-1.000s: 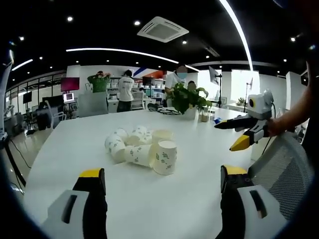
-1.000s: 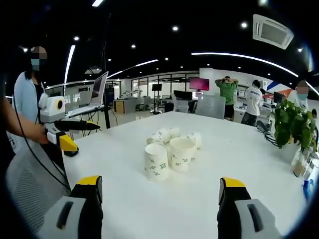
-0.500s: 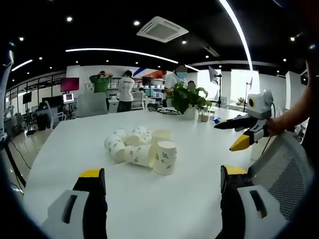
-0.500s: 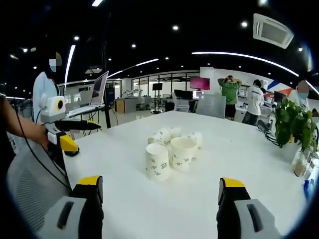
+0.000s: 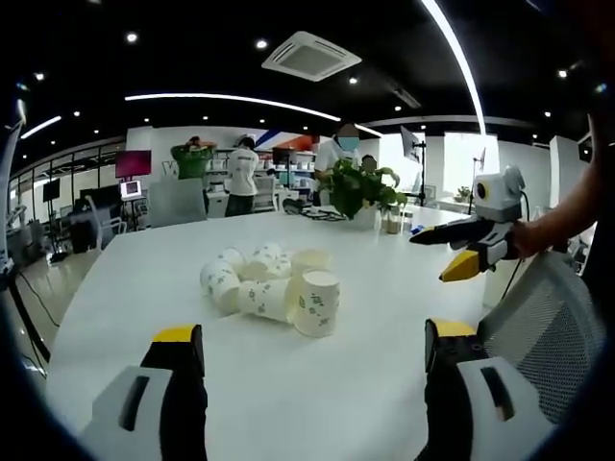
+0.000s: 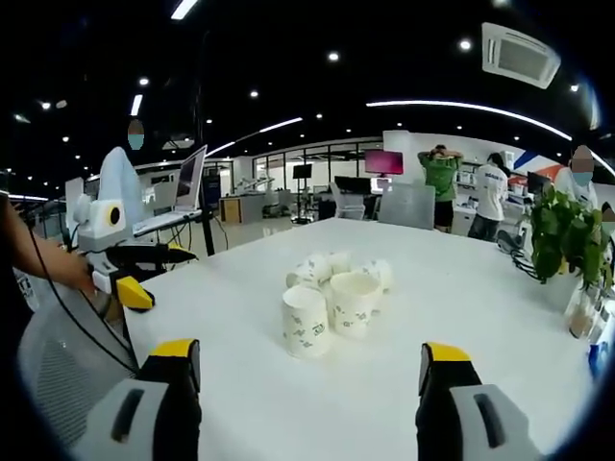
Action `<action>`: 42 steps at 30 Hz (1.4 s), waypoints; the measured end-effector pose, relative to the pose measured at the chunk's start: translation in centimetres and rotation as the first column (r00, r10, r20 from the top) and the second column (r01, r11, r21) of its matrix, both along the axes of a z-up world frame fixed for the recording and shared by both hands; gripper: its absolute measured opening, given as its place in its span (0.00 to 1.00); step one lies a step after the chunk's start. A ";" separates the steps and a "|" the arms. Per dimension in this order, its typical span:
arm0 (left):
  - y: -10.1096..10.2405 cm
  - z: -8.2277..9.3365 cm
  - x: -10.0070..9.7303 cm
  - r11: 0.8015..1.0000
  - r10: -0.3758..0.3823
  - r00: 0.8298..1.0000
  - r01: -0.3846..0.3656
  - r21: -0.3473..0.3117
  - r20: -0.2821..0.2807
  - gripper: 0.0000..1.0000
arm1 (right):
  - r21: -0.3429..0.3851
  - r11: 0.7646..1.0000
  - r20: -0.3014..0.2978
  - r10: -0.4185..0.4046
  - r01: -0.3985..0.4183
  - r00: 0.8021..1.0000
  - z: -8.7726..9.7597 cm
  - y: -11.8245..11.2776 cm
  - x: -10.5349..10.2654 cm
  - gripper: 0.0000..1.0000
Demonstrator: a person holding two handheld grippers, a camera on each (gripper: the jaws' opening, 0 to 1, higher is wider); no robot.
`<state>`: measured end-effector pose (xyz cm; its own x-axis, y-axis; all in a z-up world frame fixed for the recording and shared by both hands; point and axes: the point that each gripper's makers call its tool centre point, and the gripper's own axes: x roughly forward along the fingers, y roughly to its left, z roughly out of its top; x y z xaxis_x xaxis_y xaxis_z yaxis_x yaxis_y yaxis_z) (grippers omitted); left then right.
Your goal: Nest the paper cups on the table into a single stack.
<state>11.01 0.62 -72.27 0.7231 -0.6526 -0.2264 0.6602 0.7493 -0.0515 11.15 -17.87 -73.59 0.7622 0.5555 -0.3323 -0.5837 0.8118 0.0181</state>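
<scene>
Left gripper [image 5: 306, 351] sits low with jaws spread wide and nothing in them, the paper cups [image 5: 272, 286] are bunched mid-table [image 5: 125, 279], mostly tipped over with one upright, and off to the right the right gripper [image 5: 455, 252] hovers, jaws also apart.

1. Open-plan office: black ceiling with spot lamps, light strips and a ceiling air vent [image 5: 311, 56].
2. Long white meeting surface [image 5: 125, 288], potted plant [image 5: 360, 190], mesh chair [image 5: 538, 317].
3. Laptop on stand [image 6: 188, 180], wall screen [image 6: 395, 161], glass partitions, standing people.
</scene>
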 end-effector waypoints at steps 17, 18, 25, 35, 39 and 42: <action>-0.4 0.1 -0.1 1.000 -0.009 1.000 0.009 -0.002 0.003 0.95 | 0.006 1.000 0.001 -0.003 0.003 1.000 1.7 0.0 2.0 0.87; -0.3 0.1 -0.1 1.000 -0.009 1.000 0.009 -0.004 0.003 0.95 | 0.006 1.000 0.003 -0.004 0.004 1.000 1.8 0.0 2.2 0.87; -0.4 0.0 -0.1 1.000 -0.012 1.000 0.012 -0.003 0.004 0.95 | 0.003 1.000 0.006 -0.008 0.008 1.000 2.3 -0.4 3.2 0.85; -0.3 0.1 0.1 1.000 -0.010 1.000 0.010 -0.007 0.007 0.95 | 0.002 1.000 0.006 -0.012 0.012 1.000 2.9 -0.5 4.3 0.80; -0.4 0.2 0.0 1.000 -0.013 1.000 0.013 -0.006 0.008 0.94 | 0.002 1.000 0.003 -0.013 0.013 1.000 2.8 -0.7 4.8 0.79; -0.5 0.1 0.0 1.000 -0.014 1.000 0.014 -0.003 0.006 0.94 | 0.003 1.000 0.003 -0.012 0.012 1.000 2.9 -0.7 5.1 0.78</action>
